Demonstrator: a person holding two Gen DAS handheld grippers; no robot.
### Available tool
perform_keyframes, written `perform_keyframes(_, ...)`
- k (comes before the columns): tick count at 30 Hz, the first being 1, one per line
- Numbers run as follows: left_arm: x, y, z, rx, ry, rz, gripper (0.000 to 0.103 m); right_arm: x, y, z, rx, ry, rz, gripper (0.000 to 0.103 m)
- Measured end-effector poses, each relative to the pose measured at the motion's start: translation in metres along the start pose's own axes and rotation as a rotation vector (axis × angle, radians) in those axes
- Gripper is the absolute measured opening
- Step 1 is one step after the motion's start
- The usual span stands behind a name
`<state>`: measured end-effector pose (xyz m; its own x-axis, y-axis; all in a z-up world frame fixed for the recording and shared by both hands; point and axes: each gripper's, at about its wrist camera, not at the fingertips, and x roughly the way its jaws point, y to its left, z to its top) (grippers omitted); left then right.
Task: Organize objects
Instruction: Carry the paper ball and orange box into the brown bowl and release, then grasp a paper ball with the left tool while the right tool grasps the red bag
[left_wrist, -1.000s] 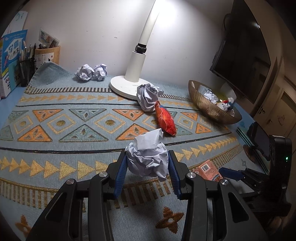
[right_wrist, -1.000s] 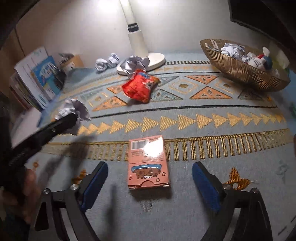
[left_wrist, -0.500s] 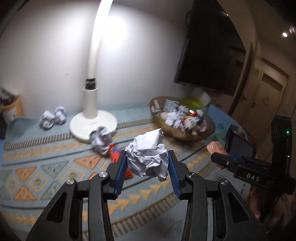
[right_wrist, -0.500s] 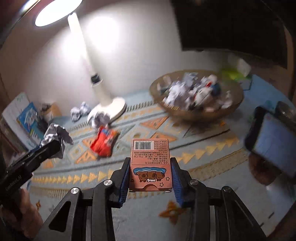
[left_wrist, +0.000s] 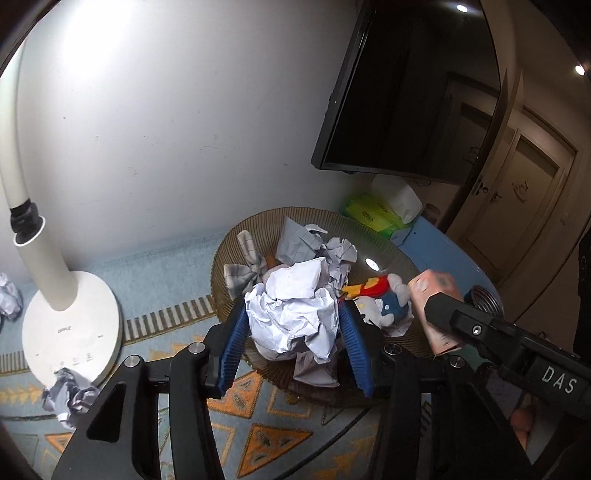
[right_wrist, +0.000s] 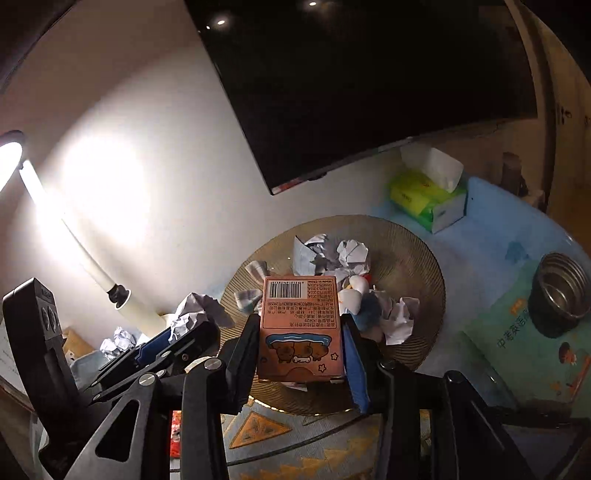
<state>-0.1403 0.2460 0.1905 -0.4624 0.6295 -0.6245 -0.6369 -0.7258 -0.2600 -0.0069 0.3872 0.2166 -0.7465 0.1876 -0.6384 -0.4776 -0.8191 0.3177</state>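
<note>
A white desk lamp (left_wrist: 70, 325) stands at left; a black wall-mounted screen (left_wrist: 402, 96) fills upper right, a green tissue box (right_wrist: 424, 195) below it.

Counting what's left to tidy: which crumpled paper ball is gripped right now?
The big white paper ball between the left tongs, above the basket. The grey ball by the lamp base lies loose on the mat.

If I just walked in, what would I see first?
First, the crumpled paper ball squeezed in the left hand-held gripper, above the woven basket of scrap paper. Right beside it, the right hand-held gripper clamps a pink box over the same basket.
</note>
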Motion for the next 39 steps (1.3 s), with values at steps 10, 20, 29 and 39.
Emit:
perform_keyframes(10, -0.038, 0.004, -0.018, -0.006, -0.017, -0.030, 0.055, -0.011, -0.006, -0.010, 0.018, -0.007, 0.044, 0.064)
perform_keyframes(20, -0.184, 0.072, -0.102, -0.128, -0.181, 0.200, 0.090, -0.057, 0.093, -0.087, -0.210, -0.020, 0.206, 0.075)
perform_keyframes(29, -0.180, 0.158, -0.187, -0.255, -0.126, 0.460, 0.090, 0.025, 0.104, -0.184, -0.260, 0.090, 0.215, 0.075)
perform_keyframes(39, -0.167, 0.159, -0.192, -0.252, -0.101, 0.443, 0.090, 0.046, 0.088, -0.181, -0.181, 0.175, 0.256, 0.076)
